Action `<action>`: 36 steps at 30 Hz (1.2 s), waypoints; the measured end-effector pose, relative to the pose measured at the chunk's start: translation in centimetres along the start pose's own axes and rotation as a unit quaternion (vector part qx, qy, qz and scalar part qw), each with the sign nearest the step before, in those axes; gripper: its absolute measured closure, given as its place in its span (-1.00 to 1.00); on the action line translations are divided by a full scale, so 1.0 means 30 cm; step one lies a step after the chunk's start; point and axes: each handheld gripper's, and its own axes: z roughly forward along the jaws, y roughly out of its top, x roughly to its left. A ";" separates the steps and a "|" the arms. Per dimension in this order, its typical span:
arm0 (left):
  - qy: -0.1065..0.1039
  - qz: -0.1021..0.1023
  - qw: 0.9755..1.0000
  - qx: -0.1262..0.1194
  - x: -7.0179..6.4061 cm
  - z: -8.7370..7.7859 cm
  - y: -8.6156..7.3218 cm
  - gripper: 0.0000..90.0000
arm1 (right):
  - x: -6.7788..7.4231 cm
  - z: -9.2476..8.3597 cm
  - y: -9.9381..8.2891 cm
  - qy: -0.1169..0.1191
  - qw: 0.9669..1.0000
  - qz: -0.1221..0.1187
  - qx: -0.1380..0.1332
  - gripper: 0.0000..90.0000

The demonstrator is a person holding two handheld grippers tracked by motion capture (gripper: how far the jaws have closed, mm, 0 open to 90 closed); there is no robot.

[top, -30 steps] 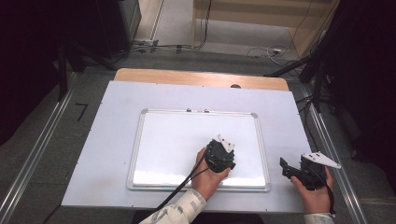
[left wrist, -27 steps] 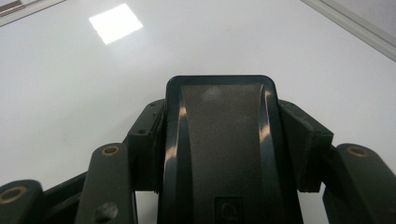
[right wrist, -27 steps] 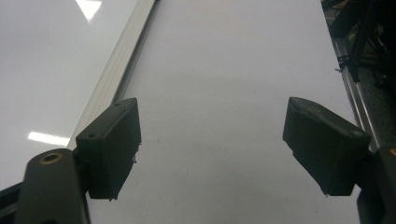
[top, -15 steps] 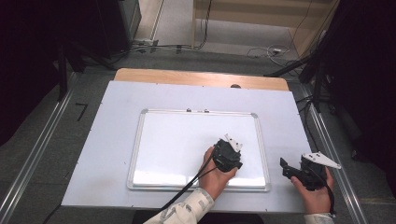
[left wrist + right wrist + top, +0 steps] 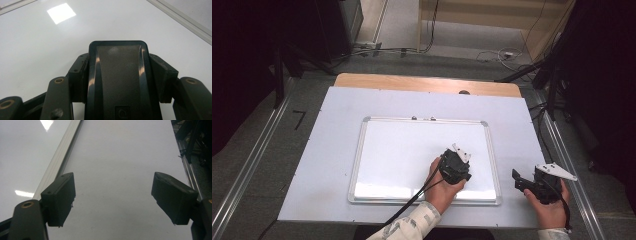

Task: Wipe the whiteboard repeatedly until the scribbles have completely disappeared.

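Observation:
A white whiteboard [image 5: 412, 155] with a silver frame lies flat on the pale table [image 5: 332, 130]. My left gripper [image 5: 455, 169] rests on the board's lower right part, pointing down at it. In the left gripper view its jaws [image 5: 121, 75] are shut on a black block with a dark felt-like face, an eraser [image 5: 117, 55], held against the glossy board [image 5: 37, 50]. My right gripper [image 5: 519, 181] hovers over the bare table to the right of the board. Its jaws [image 5: 117, 197] stand open with nothing between them, and the board's frame [image 5: 62, 152] runs along their left.
A wooden strip [image 5: 427, 84] edges the table's far side. Metal rails [image 5: 572, 165] flank the table left and right. Cables [image 5: 492, 55] lie on the floor beyond, with dark stands at both sides. A black cable [image 5: 412, 202] trails from the left gripper toward the near edge.
My left gripper has slid a little to the right across the whiteboard with the eraser in it. The right gripper has stayed put.

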 end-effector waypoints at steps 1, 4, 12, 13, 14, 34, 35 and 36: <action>-0.002 0.002 1.000 0.001 0.005 -0.003 -0.002 -0.09 | -0.001 0.001 0.000 0.000 1.000 0.000 0.001 -0.60; 0.002 -0.001 1.000 0.000 0.017 -0.010 -0.010 -0.09 | -0.002 0.001 -0.002 -0.001 1.000 0.000 0.001 -0.60; 0.004 -0.006 1.000 -0.001 0.061 -0.033 -0.034 -0.09 | -0.003 -0.002 -0.003 -0.002 1.000 0.000 0.000 -0.60; 0.005 -0.006 1.000 0.000 0.066 -0.037 -0.037 -0.09 | -0.004 -0.002 -0.003 -0.002 1.000 0.000 0.001 -0.60; 0.006 -0.008 1.000 -0.002 0.070 -0.039 -0.040 -0.09 | -0.004 -0.002 -0.004 -0.003 1.000 0.001 0.002 -0.60; 0.013 -0.016 1.000 0.000 0.173 -0.095 -0.095 -0.09 | -0.002 0.000 -0.004 -0.005 1.000 -0.001 0.003 -0.60; 0.014 -0.017 1.000 0.000 0.180 -0.098 -0.098 -0.09 | -0.002 0.000 -0.004 -0.005 1.000 -0.001 0.003 -0.60; 0.015 -0.017 1.000 0.001 0.187 -0.102 -0.102 -0.09 | -0.002 0.000 -0.004 -0.005 1.000 0.000 0.003 -0.60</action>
